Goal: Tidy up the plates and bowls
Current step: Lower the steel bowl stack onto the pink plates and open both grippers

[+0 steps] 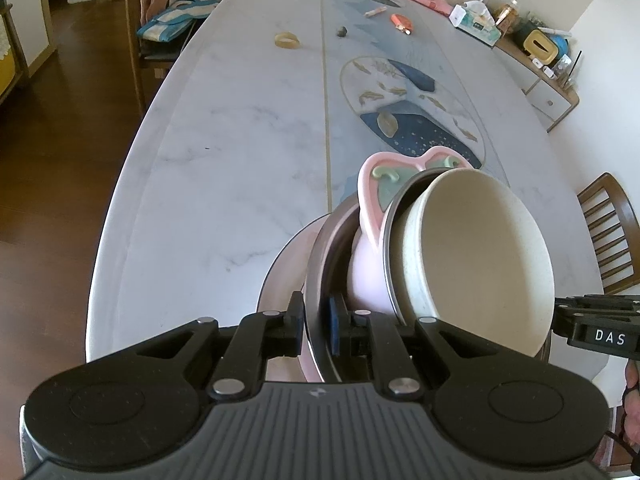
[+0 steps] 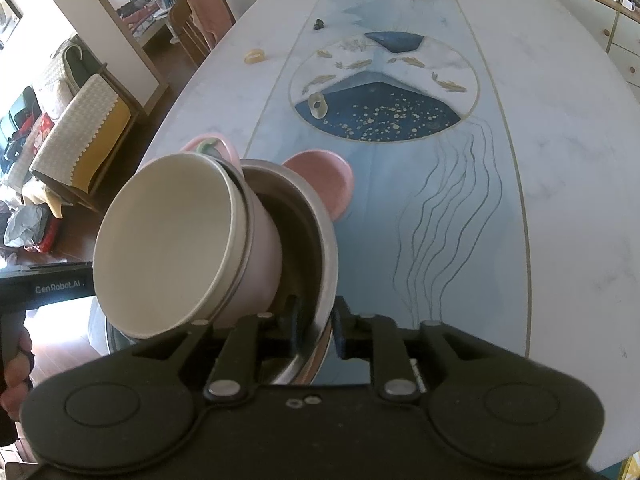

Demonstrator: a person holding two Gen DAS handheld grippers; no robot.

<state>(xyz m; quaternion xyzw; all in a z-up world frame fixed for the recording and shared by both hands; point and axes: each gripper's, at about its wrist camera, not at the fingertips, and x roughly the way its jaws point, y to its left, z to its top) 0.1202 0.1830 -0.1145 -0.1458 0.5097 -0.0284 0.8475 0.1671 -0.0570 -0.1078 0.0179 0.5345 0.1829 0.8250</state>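
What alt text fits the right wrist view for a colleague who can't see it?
The right gripper has the rim of a steel bowl between its jaws; nested inside are a pink bowl and a cream bowl, tilted left. Beyond lies a marble table with a blue inlay.

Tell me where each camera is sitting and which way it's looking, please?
Left wrist view: sits on the left gripper, looking down along the marble table; its pads clamp the steel bowl rim; the right gripper pokes in.
Right wrist view: sits on the right gripper, its pads either side of the steel bowl's opposite rim; a hand and the left gripper show.
Both share the stacked cream bowl and pink plate.
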